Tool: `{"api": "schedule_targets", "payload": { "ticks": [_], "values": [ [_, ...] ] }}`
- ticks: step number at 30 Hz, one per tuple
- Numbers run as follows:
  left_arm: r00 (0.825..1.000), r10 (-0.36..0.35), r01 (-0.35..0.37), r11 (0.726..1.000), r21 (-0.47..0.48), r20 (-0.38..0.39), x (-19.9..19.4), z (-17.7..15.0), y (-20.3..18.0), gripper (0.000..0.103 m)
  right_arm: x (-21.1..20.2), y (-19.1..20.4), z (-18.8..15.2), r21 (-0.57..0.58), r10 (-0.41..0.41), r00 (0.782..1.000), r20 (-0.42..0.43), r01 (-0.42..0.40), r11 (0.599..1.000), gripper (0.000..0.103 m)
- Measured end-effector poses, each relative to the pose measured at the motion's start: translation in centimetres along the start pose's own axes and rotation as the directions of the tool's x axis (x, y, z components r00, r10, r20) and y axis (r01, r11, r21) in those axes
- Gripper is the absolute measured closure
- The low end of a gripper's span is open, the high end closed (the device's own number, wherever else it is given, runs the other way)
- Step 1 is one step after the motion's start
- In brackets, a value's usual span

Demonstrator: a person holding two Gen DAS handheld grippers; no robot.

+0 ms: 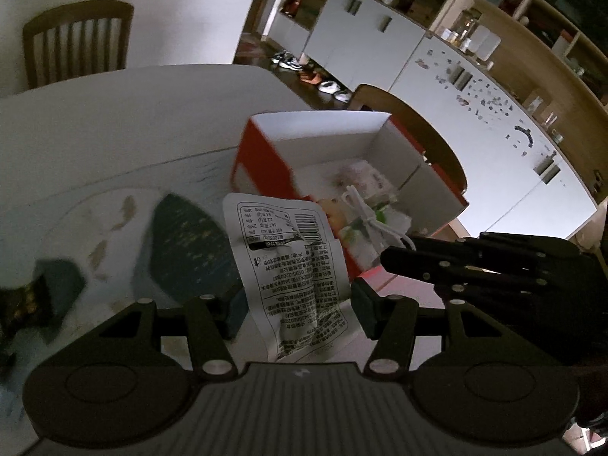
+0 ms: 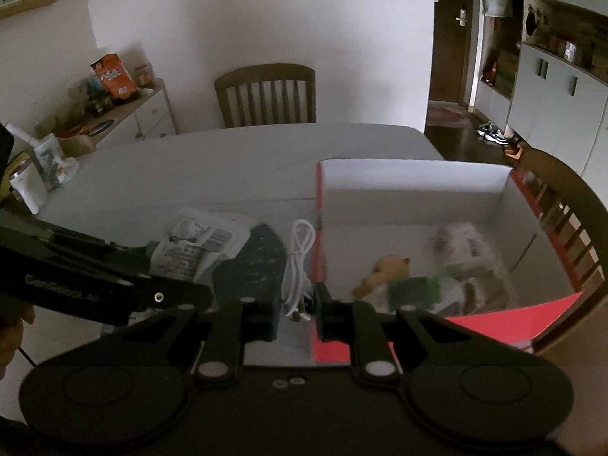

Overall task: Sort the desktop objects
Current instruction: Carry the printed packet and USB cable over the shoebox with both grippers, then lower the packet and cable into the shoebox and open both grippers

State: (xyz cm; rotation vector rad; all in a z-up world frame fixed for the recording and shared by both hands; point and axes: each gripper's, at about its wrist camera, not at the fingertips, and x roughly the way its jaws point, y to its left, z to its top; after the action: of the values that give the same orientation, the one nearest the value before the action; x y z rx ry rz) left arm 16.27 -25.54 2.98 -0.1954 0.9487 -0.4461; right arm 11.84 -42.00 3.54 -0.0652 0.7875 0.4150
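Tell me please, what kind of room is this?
Probably a dining room in a home: a white table with a wooden chair behind it, white cupboards under open shelves, and shoes on the floor.

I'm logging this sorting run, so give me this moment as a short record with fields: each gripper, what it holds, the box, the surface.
left gripper: holds a white snack packet, printed back showing
right gripper: shut on a coiled white cable
box: red outside, white inside, open top, ahead of both grippers
box contents: several small items, blurred; one looks tan, another green
table: white, with a patterned mat under the grippers
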Motion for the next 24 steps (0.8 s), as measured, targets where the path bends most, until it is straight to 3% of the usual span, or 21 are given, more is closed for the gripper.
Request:
{"api": "schedule_targets", "payload": {
  "ticks": [12, 24],
  "values": [
    [1.0, -0.017, 0.018, 0.996, 0.086, -0.015, 4.6, 4.2, -5.3, 0.046, 0.5, -6.6, 1.1, 0.026, -0.041, 0.999, 0.002, 0.041, 0.999, 0.086],
    [0.996, 0.021, -0.011, 0.992, 0.126, -0.081, 10.8, 8.4, -7.3, 0.046, 2.3, -11.2, 1.6, 0.048, -0.059, 0.998, -0.035, 0.061, 0.997, 0.086]
  ]
}}
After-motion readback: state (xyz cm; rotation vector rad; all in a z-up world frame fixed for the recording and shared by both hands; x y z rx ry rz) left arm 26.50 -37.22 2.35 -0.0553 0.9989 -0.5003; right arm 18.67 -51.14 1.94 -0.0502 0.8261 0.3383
